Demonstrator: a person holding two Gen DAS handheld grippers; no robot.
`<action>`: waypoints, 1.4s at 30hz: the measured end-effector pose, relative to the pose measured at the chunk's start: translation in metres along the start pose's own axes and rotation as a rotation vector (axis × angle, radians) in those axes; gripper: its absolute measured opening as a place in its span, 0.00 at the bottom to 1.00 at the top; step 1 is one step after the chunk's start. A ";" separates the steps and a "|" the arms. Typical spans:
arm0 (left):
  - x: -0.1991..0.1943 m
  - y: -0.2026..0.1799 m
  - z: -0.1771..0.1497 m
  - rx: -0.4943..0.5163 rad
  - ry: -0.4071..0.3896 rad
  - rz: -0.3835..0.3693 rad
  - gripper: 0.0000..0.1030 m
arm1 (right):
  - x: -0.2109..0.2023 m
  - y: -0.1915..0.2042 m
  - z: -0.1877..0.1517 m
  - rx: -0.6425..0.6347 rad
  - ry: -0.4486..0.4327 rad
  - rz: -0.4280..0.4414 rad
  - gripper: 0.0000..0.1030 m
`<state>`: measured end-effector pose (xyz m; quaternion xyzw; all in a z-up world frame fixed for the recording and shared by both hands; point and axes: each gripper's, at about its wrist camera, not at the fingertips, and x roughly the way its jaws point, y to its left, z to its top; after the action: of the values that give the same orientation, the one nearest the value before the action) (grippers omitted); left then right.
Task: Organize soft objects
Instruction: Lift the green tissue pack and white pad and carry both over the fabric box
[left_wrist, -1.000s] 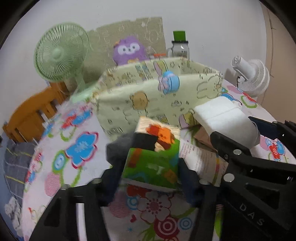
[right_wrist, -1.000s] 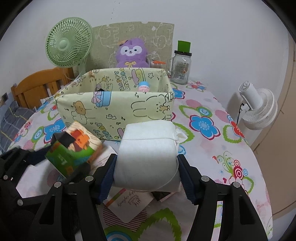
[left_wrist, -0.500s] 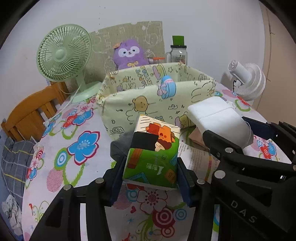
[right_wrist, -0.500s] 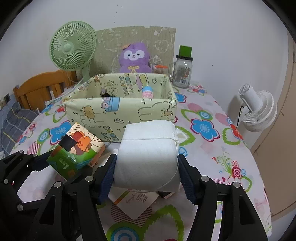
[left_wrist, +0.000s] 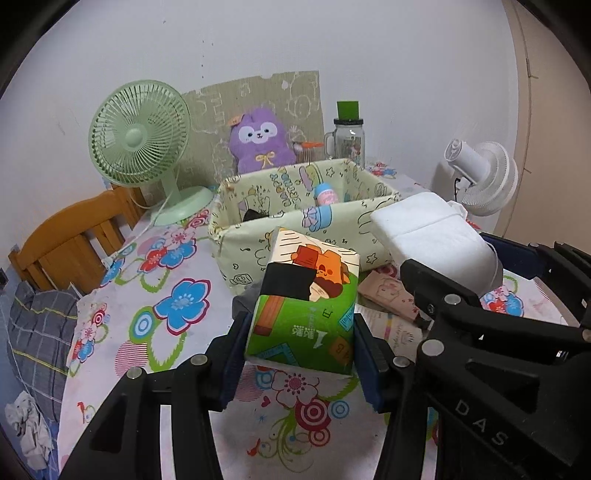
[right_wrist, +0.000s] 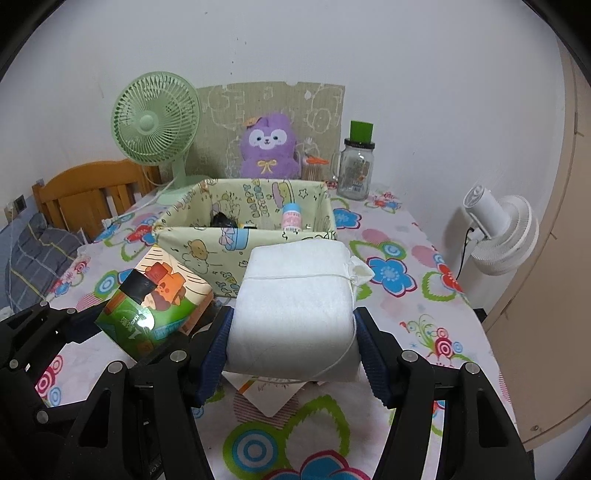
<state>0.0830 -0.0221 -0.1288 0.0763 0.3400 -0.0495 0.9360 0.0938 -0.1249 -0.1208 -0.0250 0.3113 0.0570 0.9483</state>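
The left claw is clamped on a green tissue pack, held clear of the flowered counter. The right claw is clamped on a white string-tied cloth bundle, also held above the counter. Both items sit just near of the fabric bin, tissue pack left, bundle right. A purple plush toy stands beyond the bin's far wall.

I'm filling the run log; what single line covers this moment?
left gripper: shut on green tissue pack | right gripper: shut on white towel bundle | fabric bin: ahead
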 end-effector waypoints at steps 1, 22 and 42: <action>-0.004 -0.001 0.000 0.000 -0.004 0.001 0.53 | -0.005 0.000 0.000 0.000 -0.006 0.000 0.65; -0.069 -0.004 -0.004 -0.013 -0.083 0.039 0.53 | -0.071 0.008 -0.001 -0.005 -0.087 0.017 0.65; -0.098 -0.007 0.025 0.007 -0.144 0.029 0.53 | -0.105 0.000 0.029 -0.009 -0.142 -0.021 0.65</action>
<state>0.0224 -0.0297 -0.0478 0.0809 0.2702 -0.0426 0.9584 0.0267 -0.1326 -0.0351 -0.0285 0.2428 0.0503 0.9683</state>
